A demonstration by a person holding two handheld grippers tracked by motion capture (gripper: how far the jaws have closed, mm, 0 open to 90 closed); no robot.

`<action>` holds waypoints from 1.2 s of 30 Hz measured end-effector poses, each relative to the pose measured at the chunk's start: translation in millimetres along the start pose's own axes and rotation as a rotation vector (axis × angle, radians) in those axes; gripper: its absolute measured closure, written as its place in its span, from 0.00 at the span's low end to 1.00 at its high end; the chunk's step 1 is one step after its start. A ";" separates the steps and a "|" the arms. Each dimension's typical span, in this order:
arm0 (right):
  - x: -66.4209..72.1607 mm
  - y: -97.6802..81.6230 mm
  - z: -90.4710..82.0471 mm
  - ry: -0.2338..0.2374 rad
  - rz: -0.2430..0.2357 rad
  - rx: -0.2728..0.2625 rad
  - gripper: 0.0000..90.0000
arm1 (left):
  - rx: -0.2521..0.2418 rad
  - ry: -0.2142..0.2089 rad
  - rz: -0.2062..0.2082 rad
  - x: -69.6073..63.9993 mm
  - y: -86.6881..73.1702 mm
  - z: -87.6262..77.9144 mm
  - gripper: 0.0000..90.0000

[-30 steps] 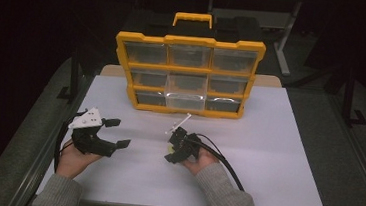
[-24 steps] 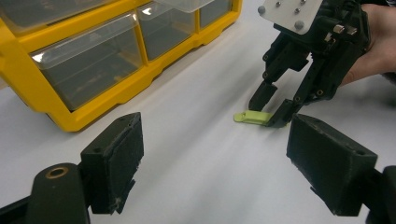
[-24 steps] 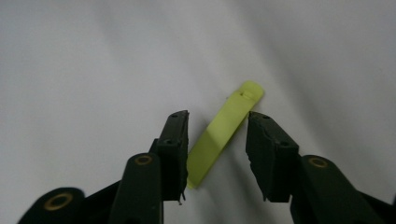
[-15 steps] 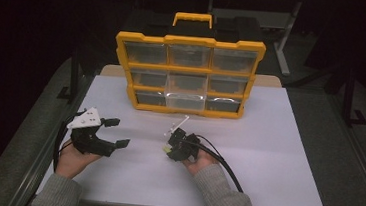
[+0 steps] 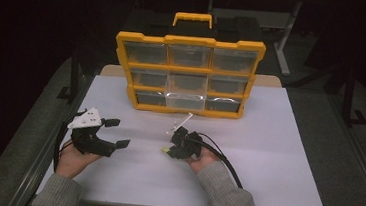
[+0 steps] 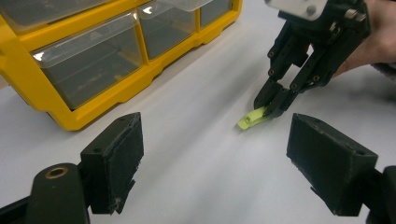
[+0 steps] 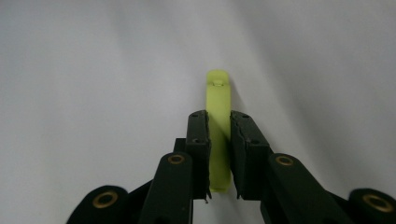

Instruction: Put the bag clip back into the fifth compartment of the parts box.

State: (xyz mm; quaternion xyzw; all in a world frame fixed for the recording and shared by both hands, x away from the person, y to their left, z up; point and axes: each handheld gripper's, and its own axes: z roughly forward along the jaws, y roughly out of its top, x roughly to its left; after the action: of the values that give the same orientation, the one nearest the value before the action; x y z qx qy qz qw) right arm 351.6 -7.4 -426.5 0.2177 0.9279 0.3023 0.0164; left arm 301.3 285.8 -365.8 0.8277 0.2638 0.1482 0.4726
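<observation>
Jaws of your right gripper (image 7: 219,140) have just been closing and now pinch a lime-green plastic strip (image 7: 218,100) lying on the white tabletop (image 5: 276,156); left gripper (image 5: 110,132) waits open. Grasp step; next, lift it toward the yellow drawer organizer (image 5: 188,76).

It looked like a lab or workshop bench — a plain white table (image 5: 276,156) stood in a dark room with the yellow parts organiser (image 5: 188,76) at its far edge, upright, its clear drawers facing the person. Behind the organiser, pale metal legs of another table (image 5: 281,46) showed in the gloom; left of the organiser ran a black frame (image 5: 75,73) — rig fittings, not home furniture
</observation>
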 end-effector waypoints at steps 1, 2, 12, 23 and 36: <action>0.8 0.6 -1.9 0.004 0.003 -0.001 0.85 | 0.006 0.000 0.004 0.1 0.2 -0.4 0.21; 0.8 0.9 -3.4 0.010 -0.009 -0.008 0.85 | 0.007 0.000 0.003 -0.1 0.2 -0.3 0.21; -0.3 3.7 -20.1 0.050 -0.078 -0.039 0.85 | 0.012 -0.004 0.010 -0.9 0.7 0.2 0.21; 0.6 11.3 -42.7 0.089 -0.129 -0.064 0.85 | 0.010 -0.004 0.006 -1.9 0.3 1.8 0.21; -6.4 19.0 -64.7 0.125 -0.137 -0.099 0.85 | 0.003 -0.006 -0.005 -1.6 0.1 1.5 0.21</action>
State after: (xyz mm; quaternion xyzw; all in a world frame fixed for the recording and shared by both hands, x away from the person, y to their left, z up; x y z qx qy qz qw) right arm 354.4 -32.1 -363.5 0.1333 0.9237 0.3590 -0.0104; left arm 300.8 283.8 -366.4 0.8281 0.2647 0.1440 0.4726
